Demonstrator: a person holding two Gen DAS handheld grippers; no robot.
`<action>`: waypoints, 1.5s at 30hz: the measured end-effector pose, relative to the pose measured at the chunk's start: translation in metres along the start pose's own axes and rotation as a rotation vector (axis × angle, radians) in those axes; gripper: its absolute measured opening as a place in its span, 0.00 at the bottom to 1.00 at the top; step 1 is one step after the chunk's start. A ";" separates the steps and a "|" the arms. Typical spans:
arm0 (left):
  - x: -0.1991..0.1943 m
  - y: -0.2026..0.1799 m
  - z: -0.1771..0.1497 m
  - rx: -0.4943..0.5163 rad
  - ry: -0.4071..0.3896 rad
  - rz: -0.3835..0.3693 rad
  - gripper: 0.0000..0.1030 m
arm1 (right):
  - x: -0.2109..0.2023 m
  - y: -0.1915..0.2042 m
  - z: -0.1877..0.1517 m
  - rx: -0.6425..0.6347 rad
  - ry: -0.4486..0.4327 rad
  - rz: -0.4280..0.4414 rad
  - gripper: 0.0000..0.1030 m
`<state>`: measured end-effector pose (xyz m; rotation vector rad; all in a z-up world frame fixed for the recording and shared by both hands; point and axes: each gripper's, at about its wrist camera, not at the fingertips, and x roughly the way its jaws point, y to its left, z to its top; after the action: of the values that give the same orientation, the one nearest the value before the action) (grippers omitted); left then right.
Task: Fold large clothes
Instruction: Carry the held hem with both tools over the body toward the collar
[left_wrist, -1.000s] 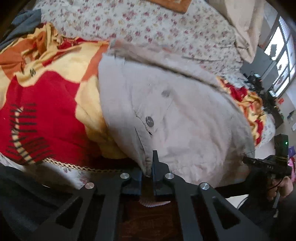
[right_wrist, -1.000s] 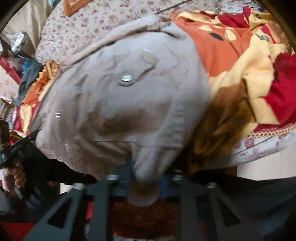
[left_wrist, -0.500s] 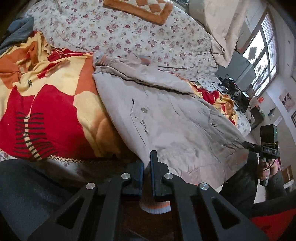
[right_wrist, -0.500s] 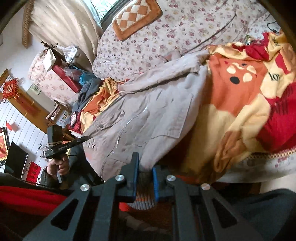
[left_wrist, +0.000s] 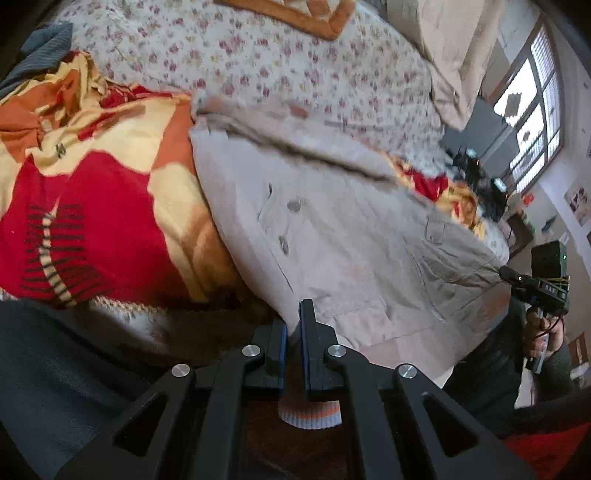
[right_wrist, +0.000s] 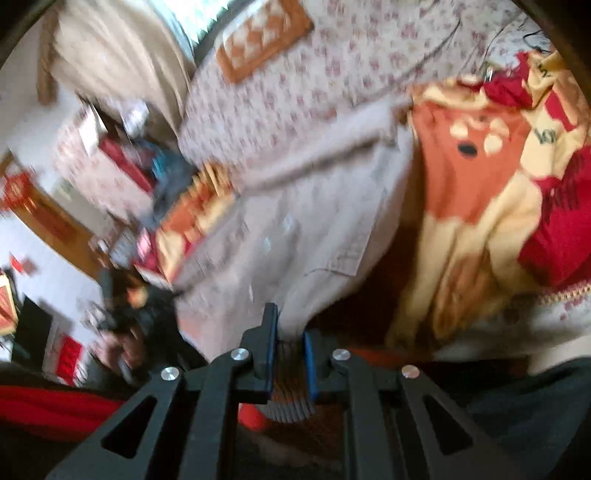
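We see a bed under a floral sheet (left_wrist: 295, 62) filling the upper middle of the left view, a red and yellow blanket (left_wrist: 92, 206) at left, a bright latticed window (left_wrist: 535, 122) at upper right, and pale curtains (right_wrist: 122, 62) upper left in the blurred right view.

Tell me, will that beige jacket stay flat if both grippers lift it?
Probably not: the jacket looks soft, draping in creases over the blanket. Pinched only at its hem by the left gripper and right gripper, its middle would likely sag.
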<state>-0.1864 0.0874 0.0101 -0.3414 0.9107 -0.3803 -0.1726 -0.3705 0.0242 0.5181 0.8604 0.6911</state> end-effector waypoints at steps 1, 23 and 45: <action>-0.004 0.000 0.006 -0.011 -0.025 -0.012 0.00 | -0.007 0.000 0.008 0.008 -0.054 0.012 0.12; 0.064 0.021 0.231 0.003 -0.260 0.169 0.00 | 0.103 -0.017 0.226 -0.130 -0.294 -0.361 0.12; 0.226 0.109 0.303 -0.148 -0.090 0.270 0.07 | 0.254 -0.122 0.309 0.055 -0.219 -0.549 0.31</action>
<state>0.2044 0.1179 -0.0234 -0.3629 0.8853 -0.0488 0.2393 -0.3091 -0.0135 0.3723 0.7688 0.1065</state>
